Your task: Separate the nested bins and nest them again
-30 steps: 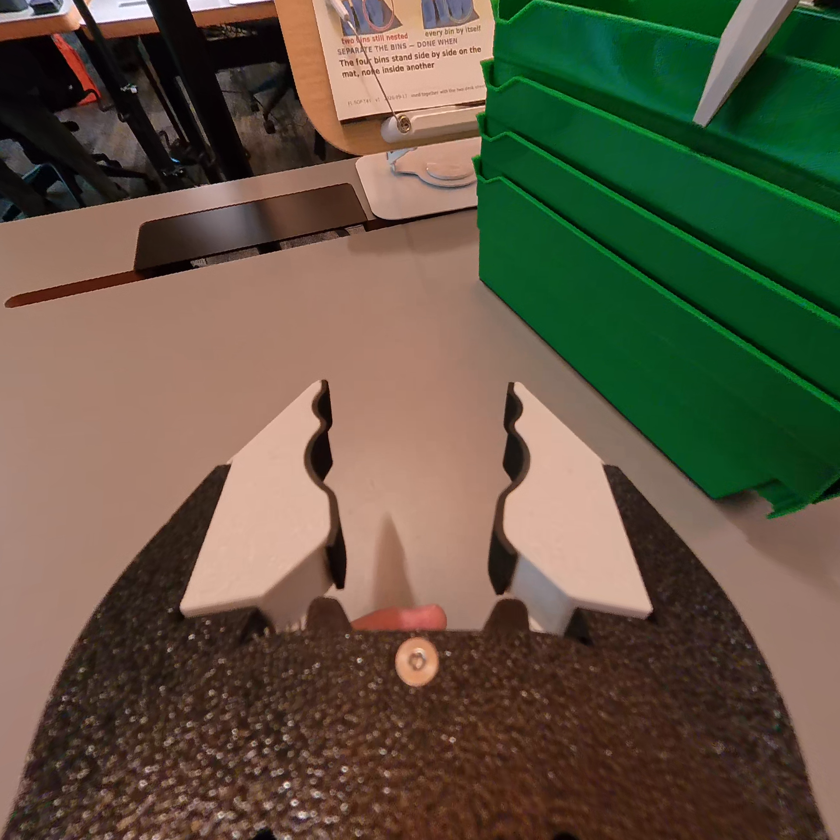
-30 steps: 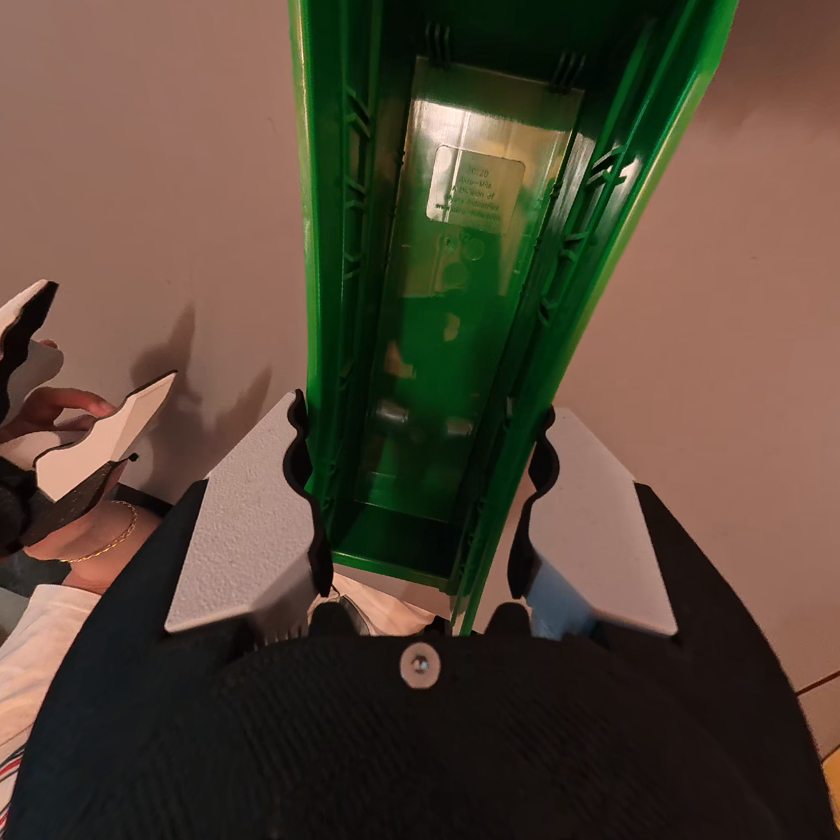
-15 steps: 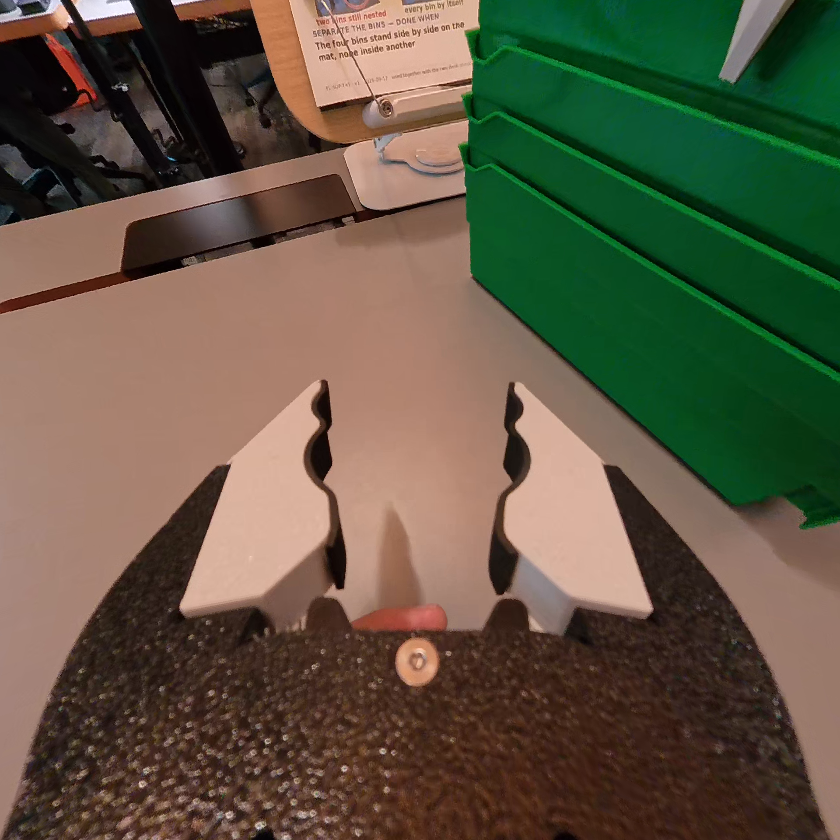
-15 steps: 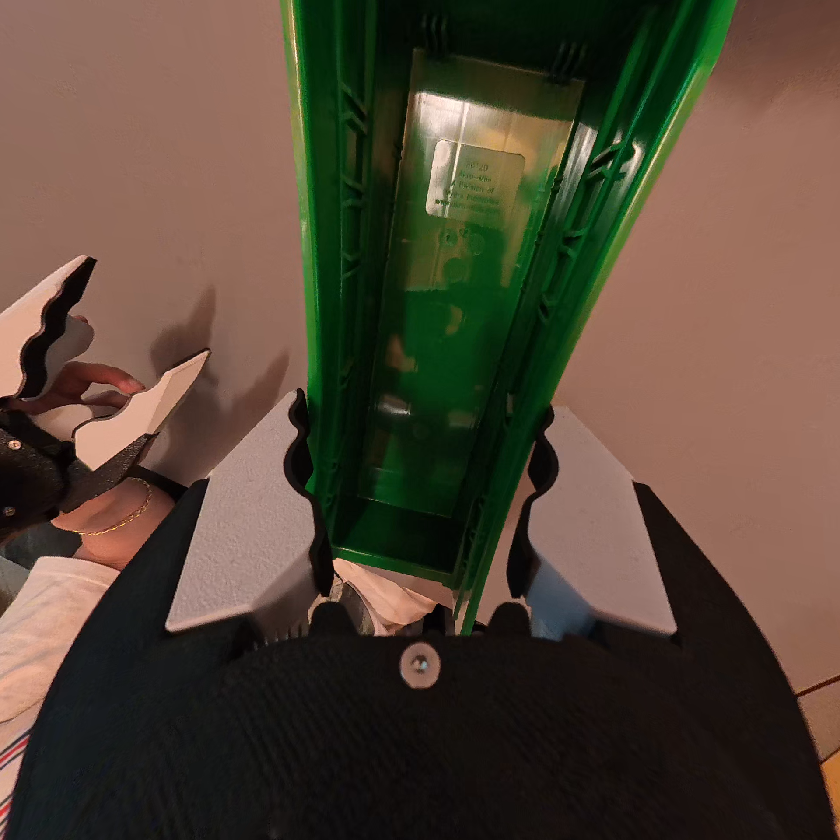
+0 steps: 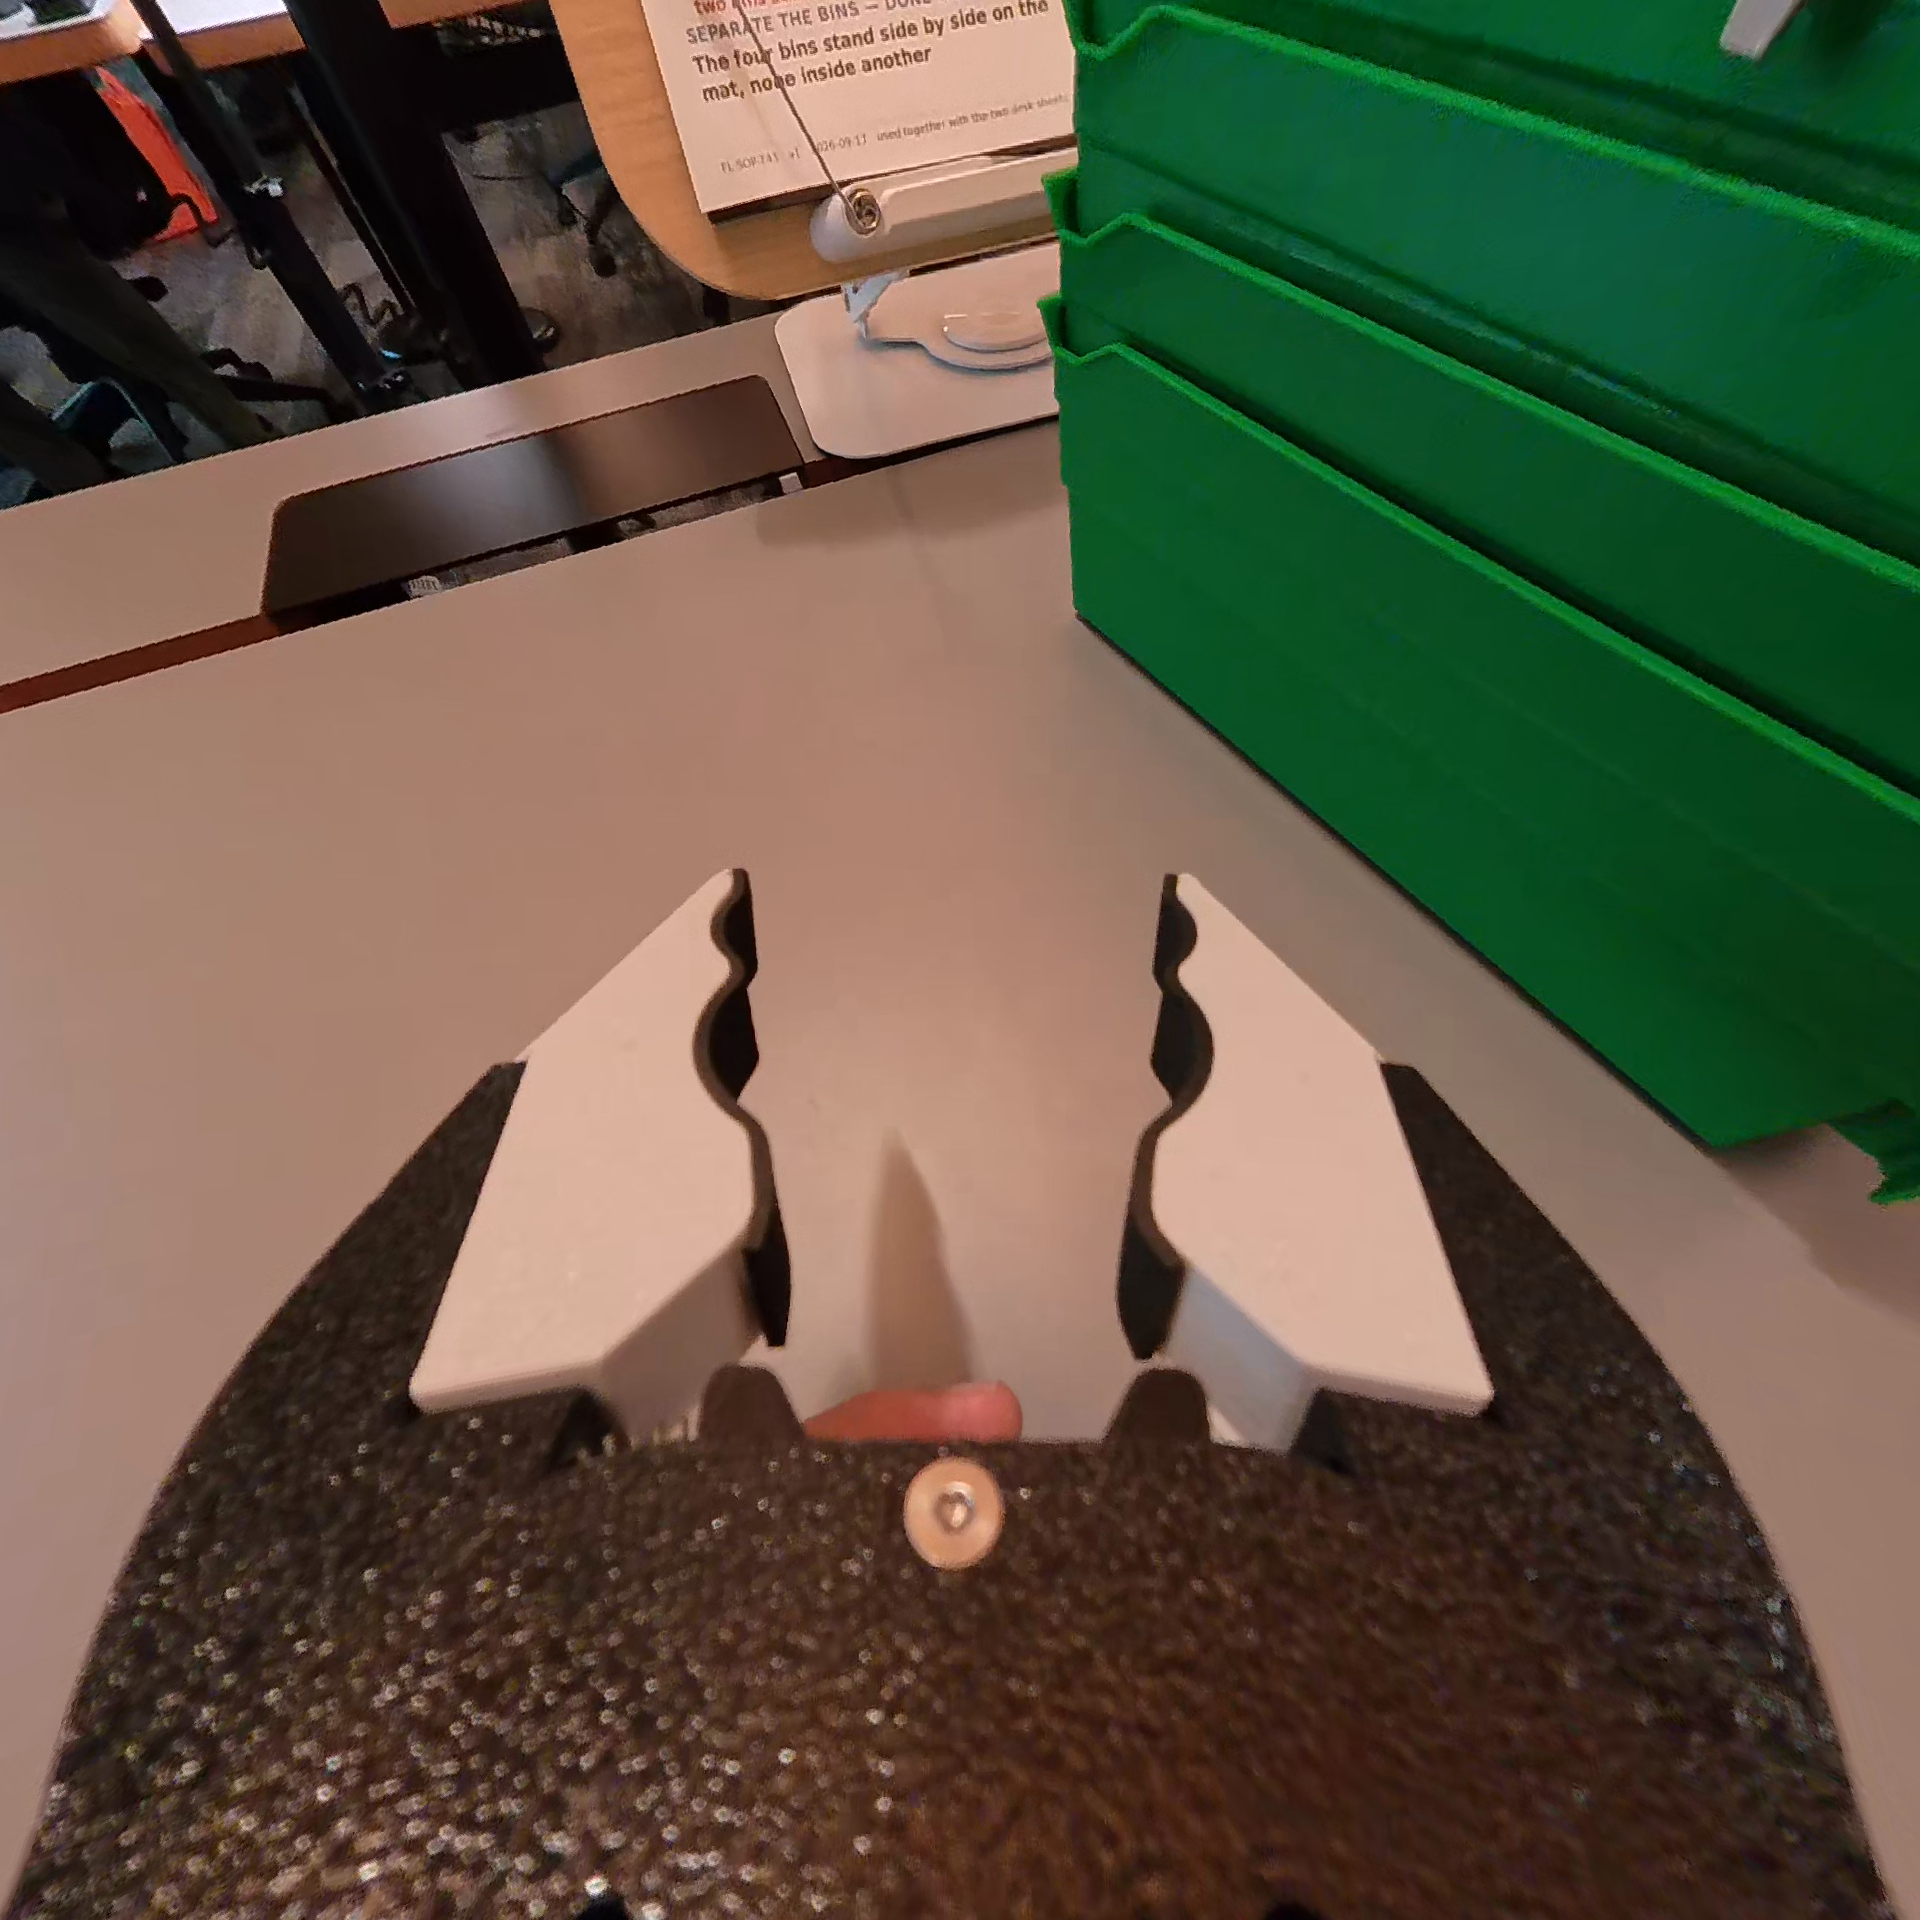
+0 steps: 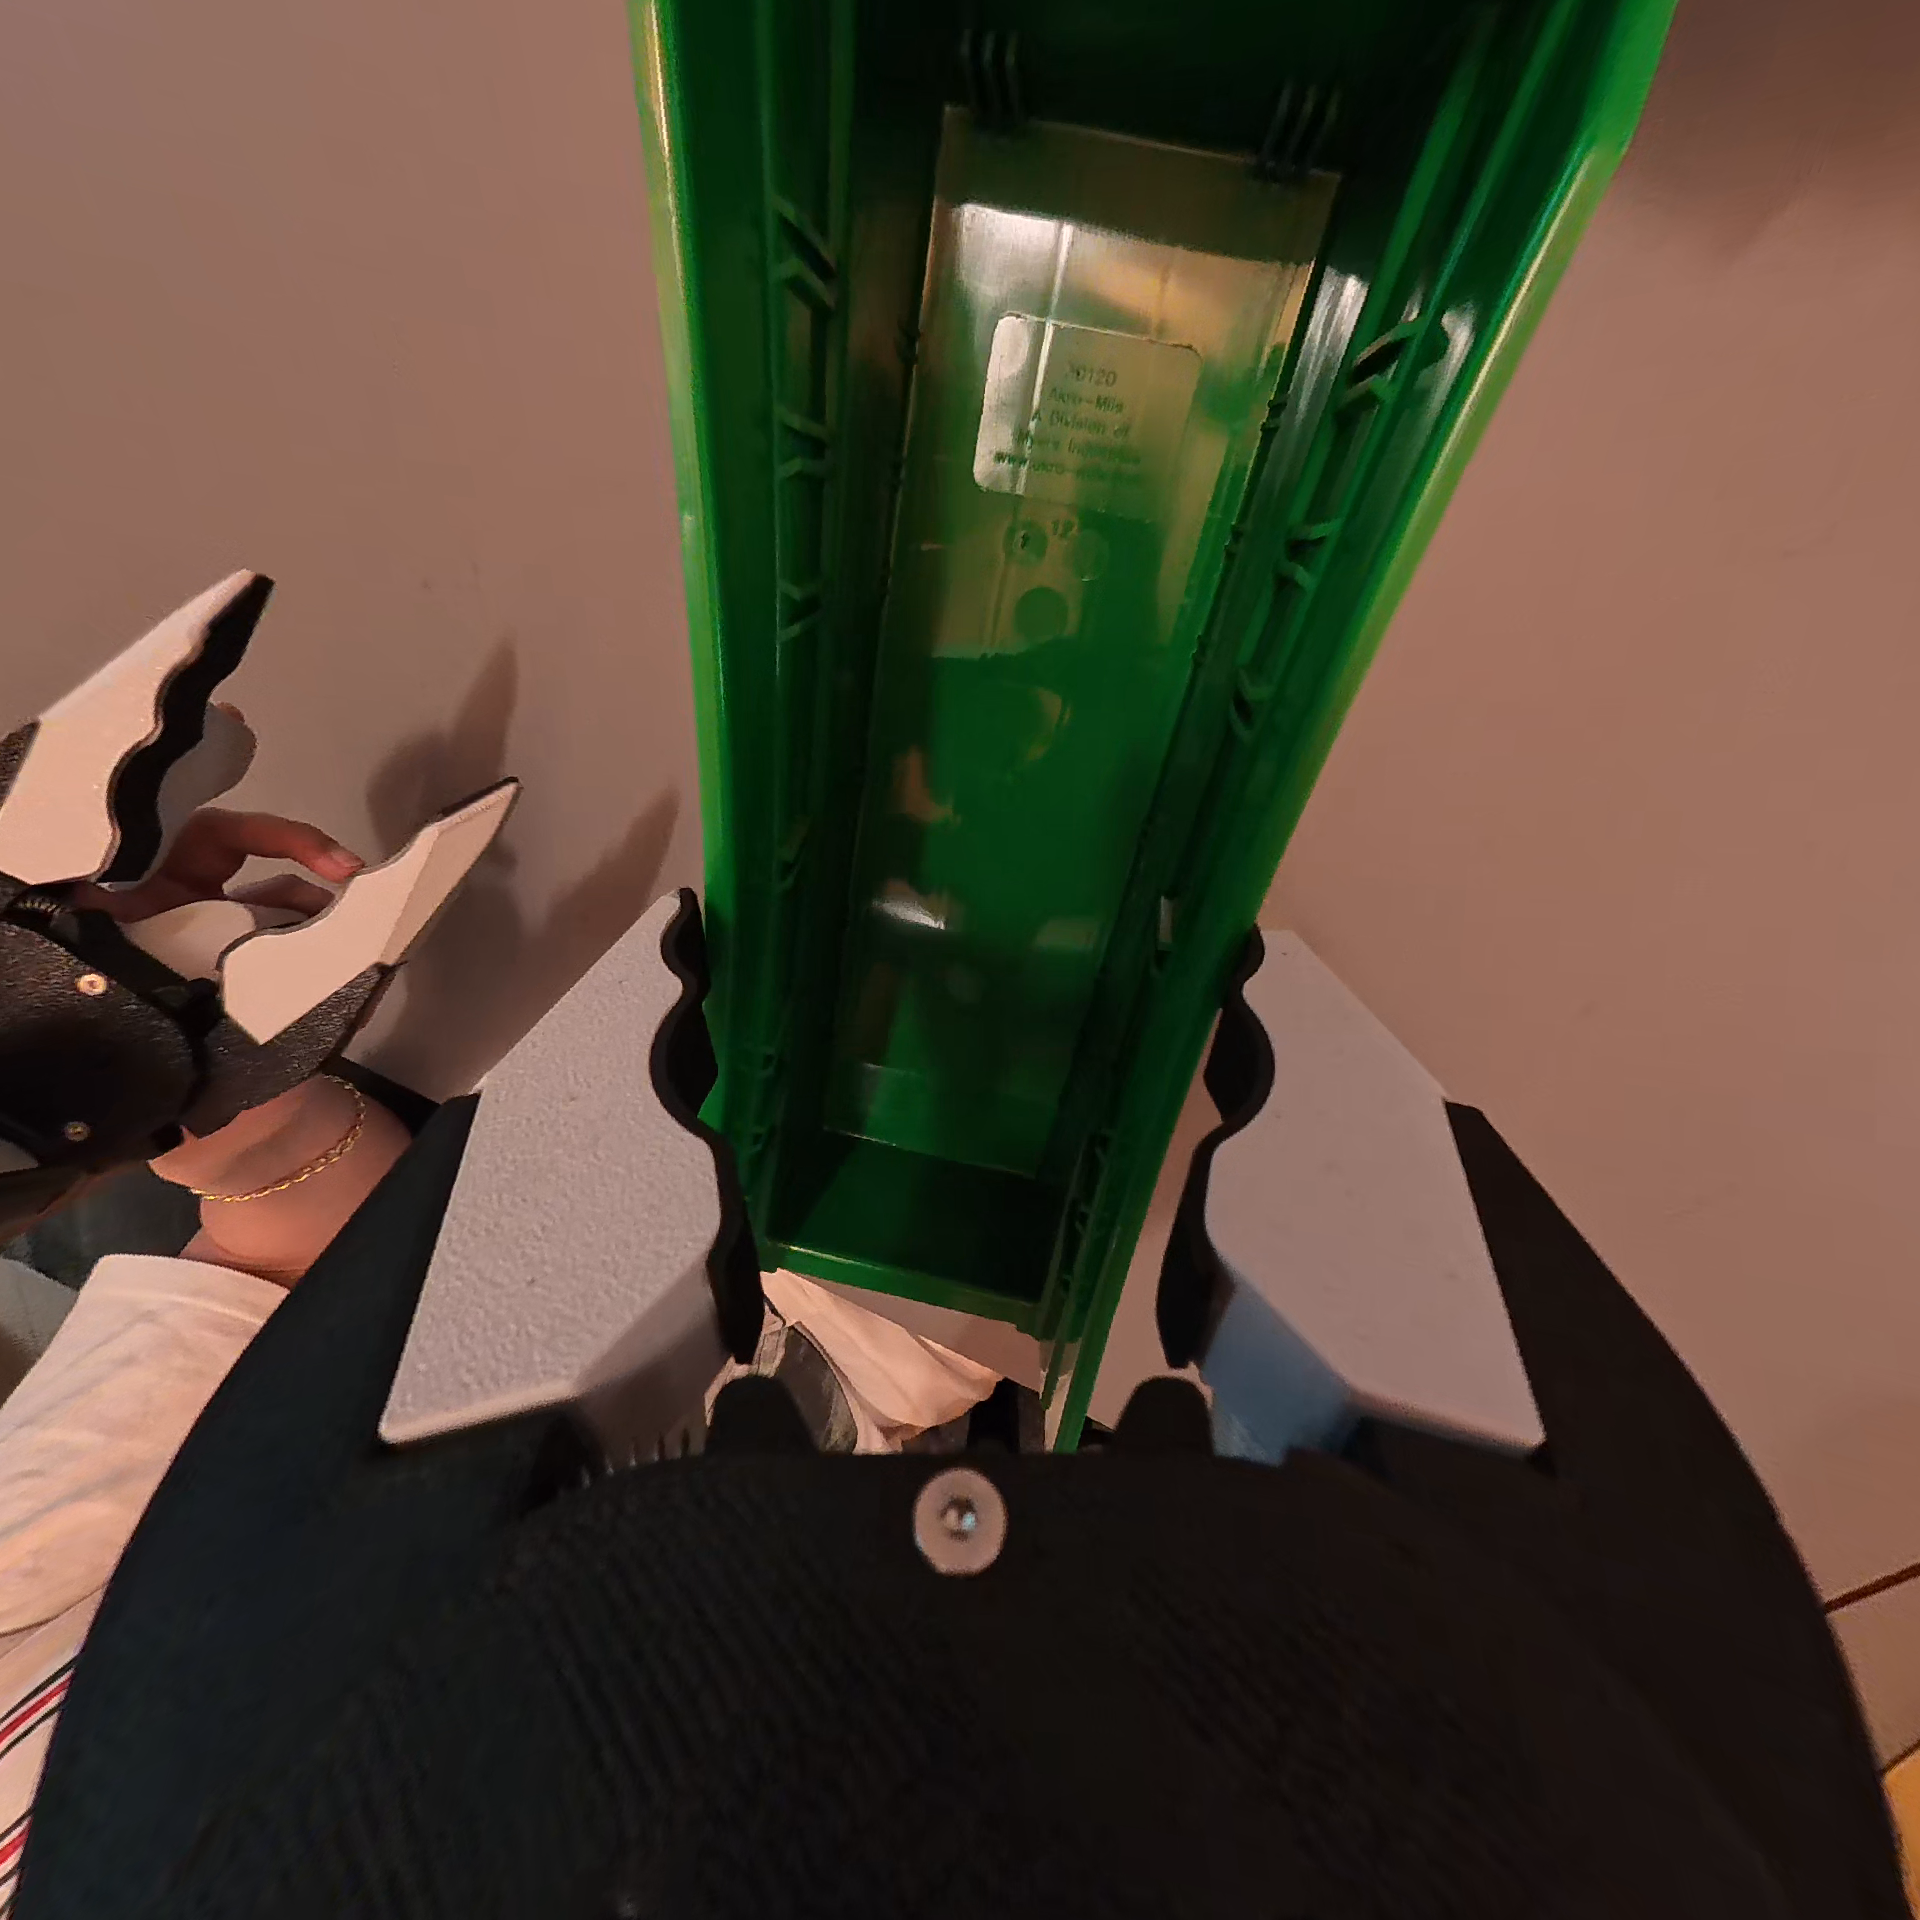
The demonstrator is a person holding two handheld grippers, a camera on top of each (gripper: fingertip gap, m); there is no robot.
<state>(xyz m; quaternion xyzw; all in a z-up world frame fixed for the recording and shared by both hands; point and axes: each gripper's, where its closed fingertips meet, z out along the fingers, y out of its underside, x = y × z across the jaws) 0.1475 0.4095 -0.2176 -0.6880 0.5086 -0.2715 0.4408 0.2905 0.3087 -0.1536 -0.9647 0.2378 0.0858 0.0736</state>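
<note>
A stack of nested green bins [image 5: 1455, 623] stands on the grey table [image 5: 416, 831] at the right of the left wrist view. My left gripper [image 5: 954, 894] is open and empty, low over the table, left of the stack. My right gripper [image 6: 966, 920] looks down into the top green bin [image 6: 1039, 727]. Its fingers sit on either side of the bin's near end, closed on its side walls. One right fingertip [image 5: 1756, 26] shows at the top of the stack. The left gripper [image 6: 379, 686] also shows in the right wrist view, open beside the bin.
A stand holding a printed sheet [image 5: 883, 94] on a white base [image 5: 914, 374] is behind the stack. A dark cable cover [image 5: 520, 509] lies at the table's far edge. A person's hand [image 6: 260, 852] and white sleeve [image 6: 104, 1403] are at the left.
My left gripper has moved forward and closer to the stack, still open. In the right wrist view it has come further in from the left. The right gripper's hold on the bin is unchanged.
</note>
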